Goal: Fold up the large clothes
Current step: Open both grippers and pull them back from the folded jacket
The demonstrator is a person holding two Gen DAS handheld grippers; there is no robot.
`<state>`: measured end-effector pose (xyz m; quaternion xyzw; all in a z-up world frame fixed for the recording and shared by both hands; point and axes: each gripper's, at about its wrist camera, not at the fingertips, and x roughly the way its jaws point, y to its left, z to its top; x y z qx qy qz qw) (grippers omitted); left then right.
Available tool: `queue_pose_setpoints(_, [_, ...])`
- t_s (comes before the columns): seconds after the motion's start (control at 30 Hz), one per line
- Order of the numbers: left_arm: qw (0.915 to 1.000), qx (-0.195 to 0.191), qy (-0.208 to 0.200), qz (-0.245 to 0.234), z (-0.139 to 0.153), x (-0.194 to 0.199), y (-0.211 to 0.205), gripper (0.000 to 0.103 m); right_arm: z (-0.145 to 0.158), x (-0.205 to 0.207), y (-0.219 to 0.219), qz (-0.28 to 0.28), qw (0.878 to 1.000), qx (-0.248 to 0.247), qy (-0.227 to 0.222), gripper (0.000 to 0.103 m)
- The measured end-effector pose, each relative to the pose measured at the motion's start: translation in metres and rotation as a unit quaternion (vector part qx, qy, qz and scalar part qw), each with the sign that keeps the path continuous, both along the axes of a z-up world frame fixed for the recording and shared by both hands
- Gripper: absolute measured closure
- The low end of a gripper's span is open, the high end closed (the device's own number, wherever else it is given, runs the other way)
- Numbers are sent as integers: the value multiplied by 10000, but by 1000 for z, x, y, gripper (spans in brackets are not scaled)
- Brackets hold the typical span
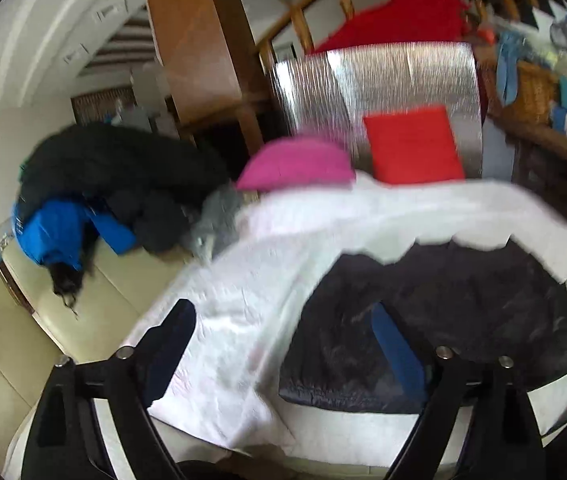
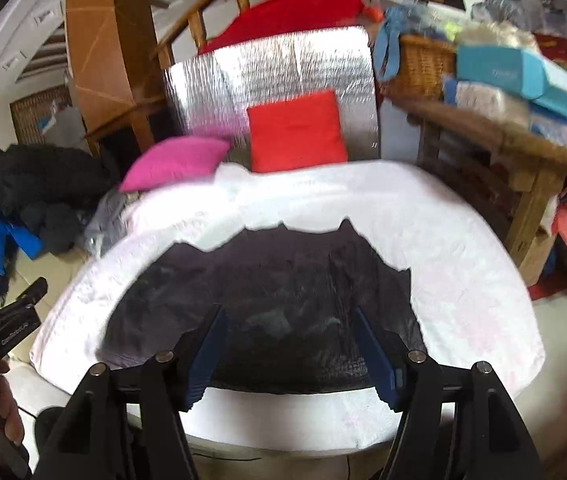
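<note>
A dark quilted garment lies folded flat on a white padded surface; it also shows in the left wrist view. My right gripper hangs open and empty just above the garment's near edge. My left gripper is open and empty above the left side of the white surface, its right finger over the garment. The left gripper also shows in the right wrist view at the far left.
A pile of dark and blue clothes lies on the cream floor to the left. A pink cushion, a red cushion and a silver foil panel stand behind. A cluttered wooden table is at the right.
</note>
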<state>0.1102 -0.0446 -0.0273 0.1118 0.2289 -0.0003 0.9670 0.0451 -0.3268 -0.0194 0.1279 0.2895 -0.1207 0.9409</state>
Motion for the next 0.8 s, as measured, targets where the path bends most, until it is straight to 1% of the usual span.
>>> queue_pose_setpoints(0.07, [9997, -87, -205, -49, 18, -17, 2, 8, 10, -7, 6, -43, 9999, 0, -127, 32])
queue_pose_setpoints(0.2, [9985, -171, -502, -143, 50, -49, 6, 7, 32, -27, 24, -265, 9989, -279, -270, 31])
queue_pose_setpoints(0.33, [9967, -318, -716, -195, 70, -70, 11, 5, 45, -37, 36, -245, 9987, -355, -282, 31])
queue_pose_setpoints(0.4, [9958, -377, -808, -207, 78, -81, 12, 2, 51, -41, 44, -252, 9982, -456, -300, 31])
queue_pose_setpoints(0.57, [9936, -511, -995, -176, 93, -98, 18, 2, 63, -53, 59, -229, 9970, -599, -434, 31])
queue_pose_setpoints(0.8, [9914, -634, -1134, -169, 103, -113, 25, 2, 85, -69, 71, -197, 9947, -732, -695, 31])
